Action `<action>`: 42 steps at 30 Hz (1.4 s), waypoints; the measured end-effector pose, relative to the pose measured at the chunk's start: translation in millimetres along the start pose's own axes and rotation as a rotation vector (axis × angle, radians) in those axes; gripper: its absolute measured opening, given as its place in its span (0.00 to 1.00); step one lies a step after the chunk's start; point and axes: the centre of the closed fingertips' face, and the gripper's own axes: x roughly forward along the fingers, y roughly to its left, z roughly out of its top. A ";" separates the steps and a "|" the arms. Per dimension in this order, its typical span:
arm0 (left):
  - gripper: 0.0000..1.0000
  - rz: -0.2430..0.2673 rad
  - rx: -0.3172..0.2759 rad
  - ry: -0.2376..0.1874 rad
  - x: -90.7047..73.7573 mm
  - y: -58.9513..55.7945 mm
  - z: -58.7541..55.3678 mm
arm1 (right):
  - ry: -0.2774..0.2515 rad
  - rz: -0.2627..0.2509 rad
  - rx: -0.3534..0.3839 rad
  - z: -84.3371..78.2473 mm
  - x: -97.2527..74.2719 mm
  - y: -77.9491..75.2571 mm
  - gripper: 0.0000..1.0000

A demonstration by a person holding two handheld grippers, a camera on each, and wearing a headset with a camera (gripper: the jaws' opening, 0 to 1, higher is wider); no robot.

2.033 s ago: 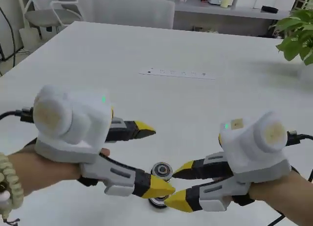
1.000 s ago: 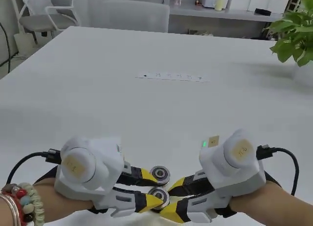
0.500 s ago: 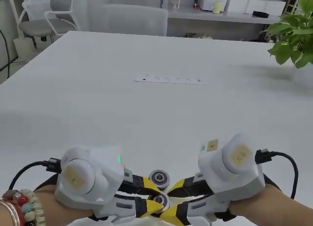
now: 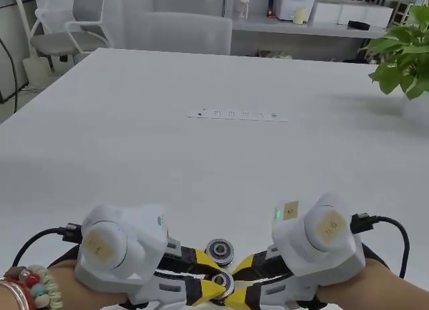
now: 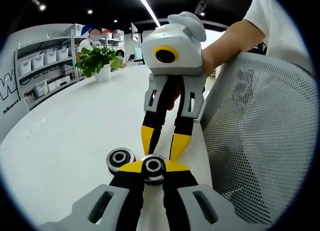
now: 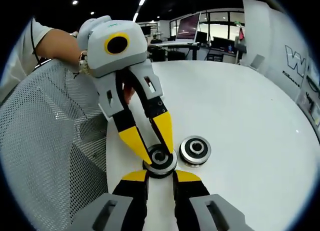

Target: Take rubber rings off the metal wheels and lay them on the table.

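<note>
While both claws meet low over the tabletop (image 4: pixel 201 156): the near wheel (image 6: pixel 160 159) is reached from opposite sides.
Left claw (image 5: pixel 152 167): narrow, its yellow tips pressed on either side of the near wheel, which is held between them.
Right claw (image 6: pixel 161 176): narrow, its tips set against the edge of the near wheel that faces it; whether a grip is made cannot be told.
Claw to claw: the two pairs of tips are pointed at each other, almost touching, with the near wheel between them.
Far wheel (image 6: pixel 195 151): laid flat on the tabletop just beside the near wheel, to the right of the right claw's tips and to the left of the left claw's, touched by neither.
Rubber ring (image 6: pixel 184 156): seen as a black band seated around the far wheel's rim.
Near wheel's rim: a dark band is seen under the left claw's tips; whether it is lifted cannot be told.
</note>
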 end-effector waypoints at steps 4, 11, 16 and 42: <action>0.09 0.002 -0.003 -0.003 0.0 -0.1 0.0 | 0.011 -0.005 -0.030 -0.3 0.3 -0.8 0.15; 0.09 0.004 -0.003 -0.003 -0.2 -0.2 -0.1 | 0.054 -0.025 -0.093 -4.6 -1.9 -2.6 0.06; 0.09 0.005 -0.004 -0.003 -0.2 -0.4 -0.2 | 0.066 -0.029 -0.109 -4.7 -1.5 -2.2 0.03; 0.09 0.020 -0.008 -0.001 0.1 0.7 -0.1 | -0.025 0.013 0.477 -5.7 -8.2 -10.8 0.00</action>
